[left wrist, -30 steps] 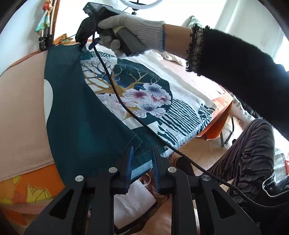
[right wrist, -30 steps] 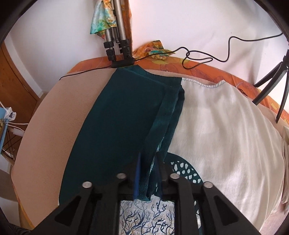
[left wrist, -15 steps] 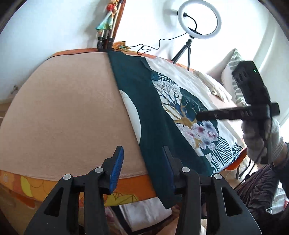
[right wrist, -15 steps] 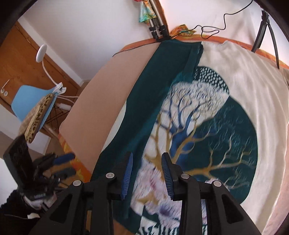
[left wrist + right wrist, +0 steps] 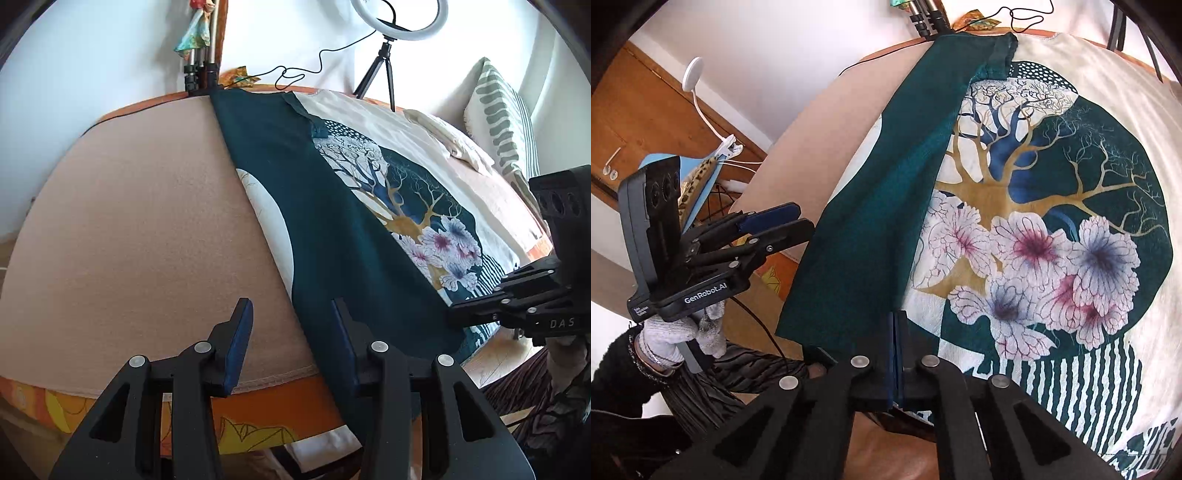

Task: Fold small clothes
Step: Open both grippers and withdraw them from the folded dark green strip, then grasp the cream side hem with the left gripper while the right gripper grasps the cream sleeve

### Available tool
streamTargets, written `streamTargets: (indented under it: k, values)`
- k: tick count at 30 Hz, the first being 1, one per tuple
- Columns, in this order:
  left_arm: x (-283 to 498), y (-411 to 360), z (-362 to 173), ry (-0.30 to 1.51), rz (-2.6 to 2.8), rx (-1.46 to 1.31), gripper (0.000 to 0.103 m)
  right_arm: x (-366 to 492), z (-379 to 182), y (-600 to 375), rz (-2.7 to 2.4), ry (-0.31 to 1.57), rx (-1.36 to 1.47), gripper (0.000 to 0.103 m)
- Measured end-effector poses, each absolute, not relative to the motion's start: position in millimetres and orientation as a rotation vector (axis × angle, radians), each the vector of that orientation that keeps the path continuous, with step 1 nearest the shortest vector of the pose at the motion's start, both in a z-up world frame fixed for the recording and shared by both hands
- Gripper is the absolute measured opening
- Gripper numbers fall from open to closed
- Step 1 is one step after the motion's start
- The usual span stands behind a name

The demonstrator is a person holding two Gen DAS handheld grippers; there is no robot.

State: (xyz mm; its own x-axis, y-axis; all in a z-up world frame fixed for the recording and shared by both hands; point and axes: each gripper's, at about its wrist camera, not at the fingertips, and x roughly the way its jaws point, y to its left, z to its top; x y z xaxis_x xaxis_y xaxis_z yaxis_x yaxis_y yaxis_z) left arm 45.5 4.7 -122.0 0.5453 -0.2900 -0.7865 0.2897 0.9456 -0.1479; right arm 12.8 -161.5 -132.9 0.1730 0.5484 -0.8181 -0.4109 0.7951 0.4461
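A cream T-shirt (image 5: 413, 122) (image 5: 1089, 92) with a tree-and-flower print lies flat on the peach table cover (image 5: 129, 221). Its left side is folded over as a dark teal strip (image 5: 332, 229) (image 5: 886, 221). My left gripper (image 5: 291, 306) (image 5: 805, 218) stands open at the table's near edge. One finger is over the peach cover, the other over the strip's edge, and nothing is between them. My right gripper (image 5: 895, 321) (image 5: 452, 317) is shut at the shirt's hem beside the teal strip. Whether fabric is pinched in it I cannot tell.
A ring light (image 5: 400, 18) on a tripod and a camera stand (image 5: 199, 74) rise at the far edge. Folded cream cloth (image 5: 450, 136) and a striped cushion (image 5: 502, 122) lie at the right. A blue chair (image 5: 698, 184) stands off the left side.
My left gripper let go of the teal hem, opened and swung left. My right gripper came back from the far sleeve to the near hem and shut.
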Motion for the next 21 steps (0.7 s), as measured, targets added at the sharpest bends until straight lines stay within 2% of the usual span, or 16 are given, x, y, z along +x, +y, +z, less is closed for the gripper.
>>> streamTargets:
  k: [3,4,6,7,12,15,17,20,21]
  values:
    - [41.0,5.1,-119.0,0.912,-0.334,0.02,0.041,8.2,-128.9,-172.8,0.681,1.194,0.138,0.0]
    - [38.9,4.2,-117.3,0.901,-0.33,0.032,0.041,8.6,-125.7,-174.8,0.692,1.178,0.138,0.006]
    - [36.8,1.3,-113.2,0.884,-0.335,0.04,0.041,10.7,-119.8,-182.0,0.691,1.18,0.151,0.025]
    - [34.5,-1.3,-110.1,0.872,-0.337,0.045,0.041,10.3,-115.8,-190.1,0.7,1.162,0.184,0.038]
    - [21.1,-29.7,-89.4,0.795,-0.394,0.056,0.041,10.7,-84.7,-228.2,0.626,1.044,0.223,0.038]
    - [14.9,-57.7,-79.0,0.76,-0.461,0.047,0.041,7.9,-62.7,-255.0,0.554,0.96,0.225,0.046]
    - [11.3,-81.5,-74.3,0.75,-0.513,0.046,0.041,5.0,-48.1,-275.5,0.504,0.903,0.221,0.057]
    - [4.5,-121.5,-71.6,0.733,-0.594,0.077,0.042,5.2,-30.2,-305.6,0.439,0.841,0.234,0.059]
    - [1.3,-136.5,-71.3,0.724,-0.622,0.096,0.046,4.9,-25.4,-316.4,0.424,0.823,0.247,0.06]
